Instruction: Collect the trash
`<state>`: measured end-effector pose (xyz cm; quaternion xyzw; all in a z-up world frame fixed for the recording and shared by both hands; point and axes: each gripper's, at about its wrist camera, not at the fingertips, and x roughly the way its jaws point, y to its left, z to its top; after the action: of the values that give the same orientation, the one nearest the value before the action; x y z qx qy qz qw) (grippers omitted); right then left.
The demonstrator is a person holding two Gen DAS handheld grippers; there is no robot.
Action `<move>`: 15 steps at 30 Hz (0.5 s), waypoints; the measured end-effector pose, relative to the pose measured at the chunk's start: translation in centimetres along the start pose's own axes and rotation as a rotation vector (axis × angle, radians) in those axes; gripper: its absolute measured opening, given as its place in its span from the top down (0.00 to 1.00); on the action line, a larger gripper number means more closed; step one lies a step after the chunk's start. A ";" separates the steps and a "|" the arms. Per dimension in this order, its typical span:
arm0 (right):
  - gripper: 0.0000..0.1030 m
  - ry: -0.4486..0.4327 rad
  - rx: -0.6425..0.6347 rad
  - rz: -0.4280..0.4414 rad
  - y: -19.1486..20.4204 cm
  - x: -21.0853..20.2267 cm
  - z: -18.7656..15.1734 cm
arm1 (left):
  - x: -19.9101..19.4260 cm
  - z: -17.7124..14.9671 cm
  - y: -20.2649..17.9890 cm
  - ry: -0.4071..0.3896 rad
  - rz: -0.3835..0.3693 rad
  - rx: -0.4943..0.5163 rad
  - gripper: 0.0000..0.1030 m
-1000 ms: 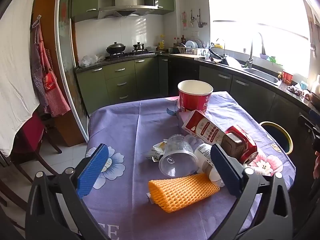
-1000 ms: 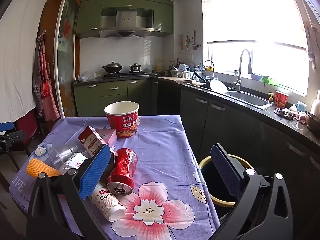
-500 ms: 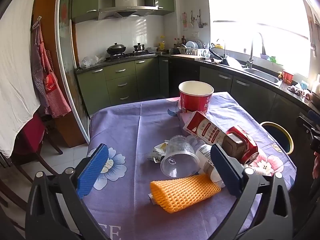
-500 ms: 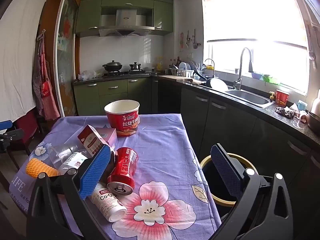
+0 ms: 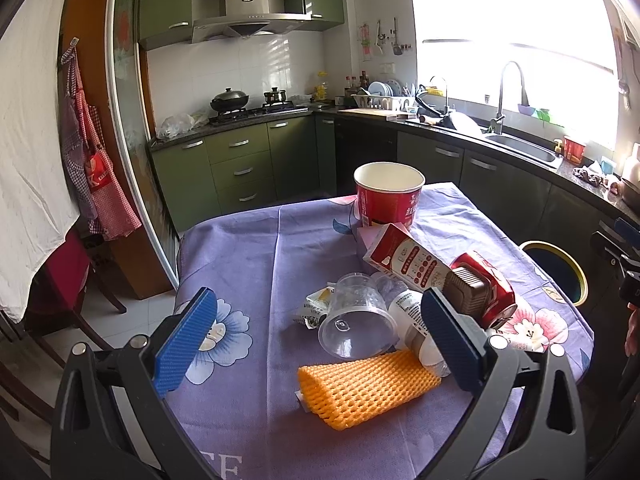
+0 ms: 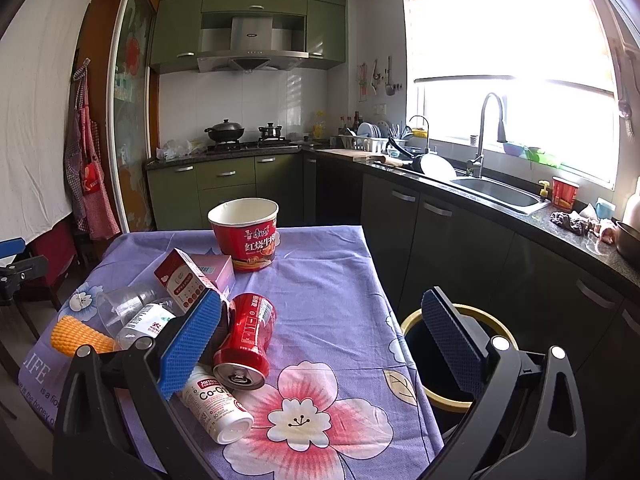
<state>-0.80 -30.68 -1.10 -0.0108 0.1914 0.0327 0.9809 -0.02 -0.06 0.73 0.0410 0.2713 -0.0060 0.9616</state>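
A: Between the spread fingers of the left gripper (image 5: 318,338), what lies there?

B: An orange foam net (image 5: 366,390) and a clear plastic cup (image 5: 356,330), both flat on the purple tablecloth (image 5: 256,256). Nothing is gripped.

A: And the right gripper (image 6: 320,344)?

B: Also spread wide, holding nothing. A red can (image 6: 246,340) lies just beside its left finger, a white bottle (image 6: 216,410) below that finger. The bin (image 6: 412,322) sits behind its right finger, off the table edge.

Left tongs (image 5: 318,344), right tongs (image 6: 320,344): black frames, blue textured pads, silver screws.
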 end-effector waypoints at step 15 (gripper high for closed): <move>0.04 0.005 -0.001 0.001 0.0 0.2 -0.2 | 0.0 0.1 -0.2 -0.001 0.001 0.008 0.06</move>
<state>-0.66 -30.64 -1.37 -0.0111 0.1936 0.0332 0.9805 0.04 -0.22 0.75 0.0450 0.2708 -0.0068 0.9615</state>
